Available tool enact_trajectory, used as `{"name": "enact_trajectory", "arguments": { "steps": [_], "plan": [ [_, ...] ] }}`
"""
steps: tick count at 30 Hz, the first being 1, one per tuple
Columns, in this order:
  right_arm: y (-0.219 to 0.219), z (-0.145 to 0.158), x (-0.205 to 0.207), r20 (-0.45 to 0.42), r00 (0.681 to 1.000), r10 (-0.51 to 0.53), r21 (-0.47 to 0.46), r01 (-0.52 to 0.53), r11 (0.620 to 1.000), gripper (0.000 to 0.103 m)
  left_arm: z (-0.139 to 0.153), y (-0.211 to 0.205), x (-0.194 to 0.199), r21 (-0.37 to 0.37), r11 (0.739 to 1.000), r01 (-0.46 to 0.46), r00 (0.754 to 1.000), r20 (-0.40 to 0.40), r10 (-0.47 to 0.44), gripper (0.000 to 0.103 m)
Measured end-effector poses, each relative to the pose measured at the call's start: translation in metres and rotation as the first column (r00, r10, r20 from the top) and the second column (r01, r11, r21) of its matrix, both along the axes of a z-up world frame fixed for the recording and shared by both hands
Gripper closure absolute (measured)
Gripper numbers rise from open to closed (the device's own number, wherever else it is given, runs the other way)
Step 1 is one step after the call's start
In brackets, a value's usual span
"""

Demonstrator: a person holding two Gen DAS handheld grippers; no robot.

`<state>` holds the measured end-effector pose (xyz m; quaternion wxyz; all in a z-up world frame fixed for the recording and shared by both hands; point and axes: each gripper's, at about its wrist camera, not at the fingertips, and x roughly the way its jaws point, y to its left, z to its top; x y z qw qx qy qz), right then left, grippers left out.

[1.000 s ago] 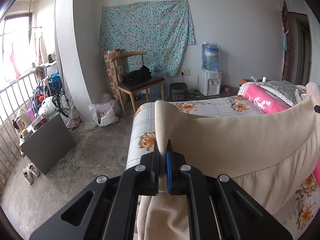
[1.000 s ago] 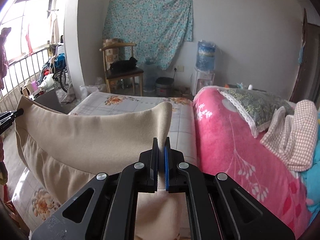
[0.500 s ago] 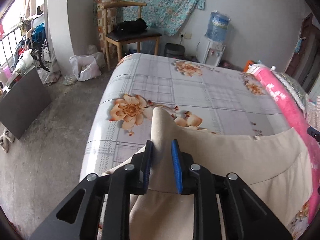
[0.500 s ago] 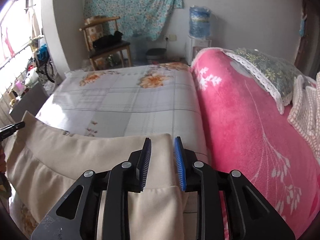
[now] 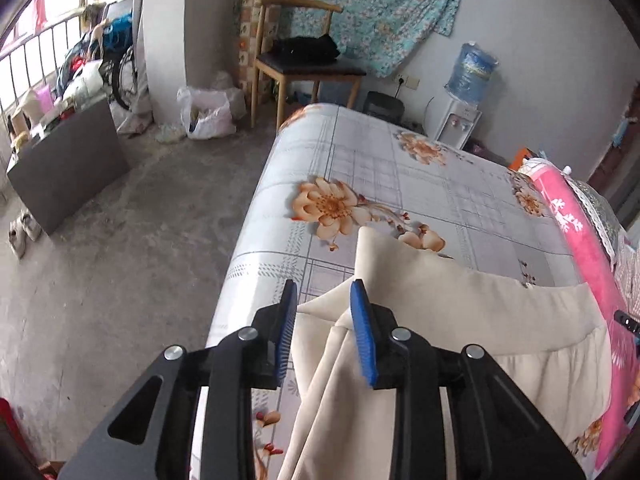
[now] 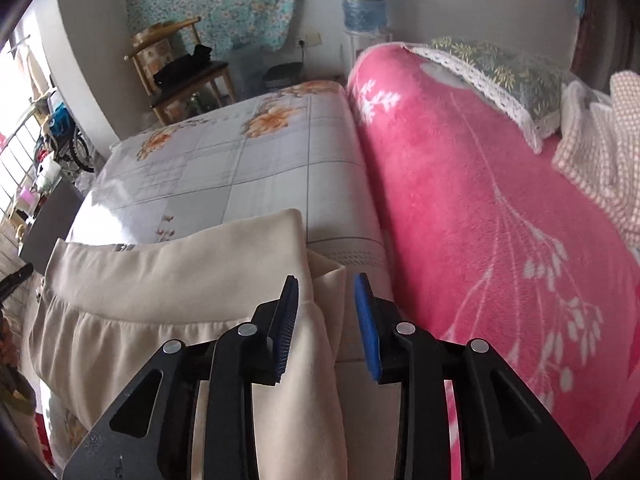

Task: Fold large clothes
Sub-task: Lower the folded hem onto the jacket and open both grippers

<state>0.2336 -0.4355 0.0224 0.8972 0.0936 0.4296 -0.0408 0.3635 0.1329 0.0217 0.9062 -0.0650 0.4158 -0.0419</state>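
A cream garment with a wide waistband lies across the near part of the bed; it also shows in the right wrist view. My left gripper is open, its blue pads apart over the garment's left corner. My right gripper is open over the garment's right corner. Neither holds the cloth. The garment's lower part hangs off the near bed edge, hidden under the grippers.
The bed has a grey floral sheet. A rolled pink blanket, a pillow and a checked cloth lie along its right. Beyond are a wooden chair, a water dispenser, a dark cabinet and concrete floor.
Both grippers held the garment up by its waistband corners, lowered it onto the bed, then opened and let it go. The waistband now rests on the sheet.
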Motion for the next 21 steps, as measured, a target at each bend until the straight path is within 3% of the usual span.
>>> {"name": "enact_trajectory", "arguments": {
  "steps": [3,6,8,10,12,14,16,19,21],
  "plan": [
    [0.02,0.008,-0.035,0.04,0.992,0.116,0.019,-0.117,0.993,0.065,0.009,-0.014,-0.035,-0.046,0.987,0.156,0.987,0.034,-0.154,0.075],
    [0.049,-0.001,-0.066,0.033,0.965,0.259,0.002,-0.259,0.966,0.056,-0.007,-0.038,-0.064,-0.045,0.96,0.277,0.96,-0.023,-0.278,0.069],
    [0.059,-0.017,-0.081,0.003,0.954,0.299,-0.02,-0.298,0.954,0.053,-0.028,-0.047,-0.077,0.018,0.96,0.278,0.959,-0.067,-0.276,0.067],
    [0.058,-0.039,-0.088,-0.068,0.962,0.266,-0.059,-0.27,0.961,0.053,-0.05,-0.043,-0.078,0.066,0.972,0.226,0.969,-0.117,-0.217,0.067],
    [0.049,-0.052,-0.091,-0.114,0.971,0.208,-0.08,-0.218,0.973,0.053,-0.06,-0.028,-0.08,0.03,0.985,0.17,0.979,-0.122,-0.166,0.067],
    [0.041,-0.045,-0.1,-0.09,0.98,0.176,-0.05,-0.181,0.982,0.053,-0.053,-0.016,-0.087,0.011,0.993,0.119,0.987,-0.11,-0.117,0.067],
    [0.044,-0.031,-0.112,-0.068,0.986,0.153,-0.074,-0.158,0.985,0.053,-0.043,-0.014,-0.098,0.003,0.992,0.125,0.988,-0.088,-0.124,0.066],
    [0.059,-0.016,-0.135,-0.011,0.979,0.206,-0.075,-0.206,0.976,0.049,-0.035,-0.023,-0.119,0.004,0.985,0.174,0.984,-0.044,-0.173,0.053],
    [0.071,-0.022,-0.134,-0.019,0.973,0.231,-0.102,-0.232,0.967,0.045,-0.044,-0.035,-0.127,0.033,0.981,0.192,0.98,-0.067,-0.19,0.047]
  ]
}}
